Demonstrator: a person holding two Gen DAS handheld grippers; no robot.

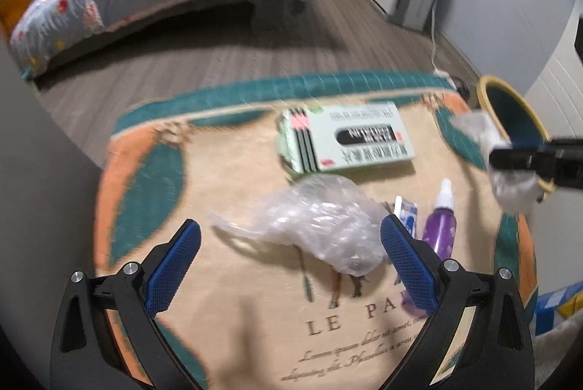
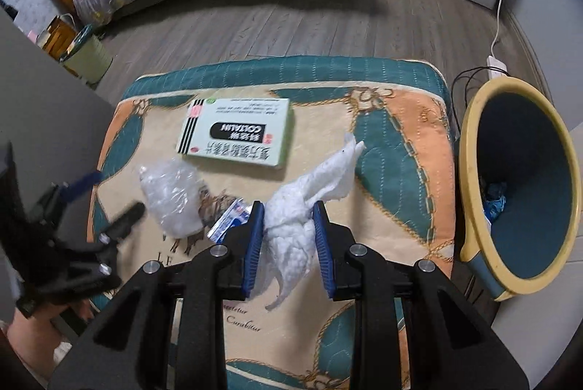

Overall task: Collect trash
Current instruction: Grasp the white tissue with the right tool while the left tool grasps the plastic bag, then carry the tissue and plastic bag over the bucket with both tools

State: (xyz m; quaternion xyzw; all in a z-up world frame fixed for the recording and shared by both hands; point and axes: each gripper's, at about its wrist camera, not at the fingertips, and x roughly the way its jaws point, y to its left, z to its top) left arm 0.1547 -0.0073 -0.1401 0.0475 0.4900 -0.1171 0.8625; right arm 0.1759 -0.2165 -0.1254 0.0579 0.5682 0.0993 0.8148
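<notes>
Right now, tissue wad (image 2: 291, 229) btwn right gripper (image 2: 288, 213) pads.

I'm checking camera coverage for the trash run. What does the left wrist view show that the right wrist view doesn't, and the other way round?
Only the left wrist view shows the purple spray bottle.

Only the right wrist view shows blue trash already inside the bin, and a pale green can on the floor.

Both show the mat, the medicine box, the crumpled clear plastic, the small packet, the open left gripper, and the right gripper shut on the white tissue.
</notes>
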